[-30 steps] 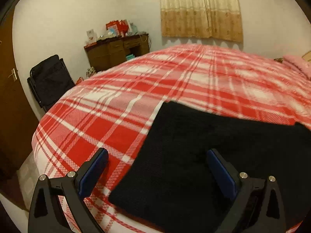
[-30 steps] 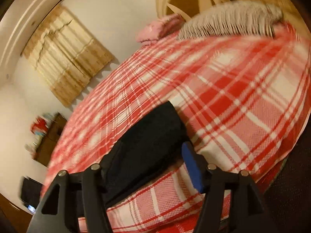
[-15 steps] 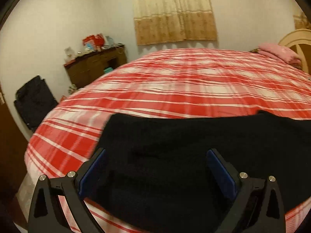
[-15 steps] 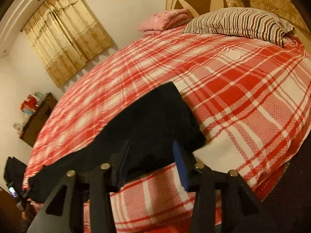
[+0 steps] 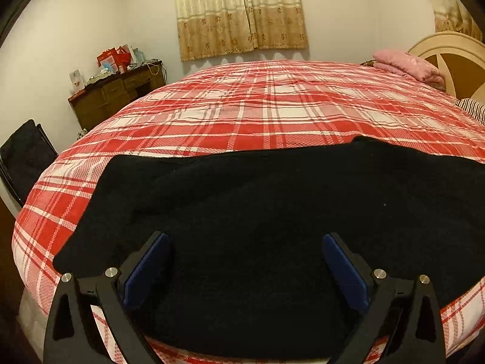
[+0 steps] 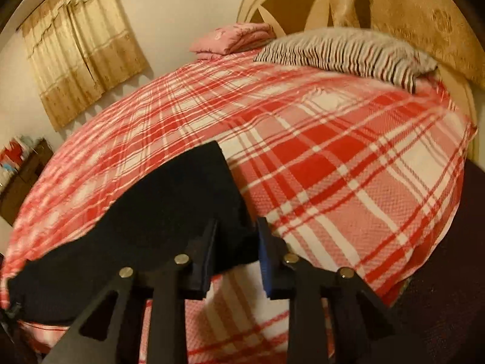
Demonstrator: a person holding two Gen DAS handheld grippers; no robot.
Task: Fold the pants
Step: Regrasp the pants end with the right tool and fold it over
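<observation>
Black pants [image 5: 272, 197] lie spread flat across the near side of a bed with a red and white plaid cover [image 5: 257, 106]. My left gripper [image 5: 244, 239] hovers open and wide over the pants close to the bed's front edge, nothing pinched between its blue pads. In the right wrist view the pants [image 6: 169, 200] end in a corner at the front edge. My right gripper [image 6: 236, 227] straddles that corner. Its jaws are closing, with the black cloth between them and a narrow gap still showing.
A striped pillow [image 6: 342, 51] and a folded pink blanket [image 6: 233, 38] lie by the cream headboard [image 6: 282, 3]. A wooden dresser [image 5: 118, 91] with clutter stands at the back left wall, and a black chair [image 5: 24, 151] beside the bed's left edge.
My left gripper slid right, from the pants' left edge to over their middle. My right gripper dipped and its jaws narrowed around the pants' corner.
</observation>
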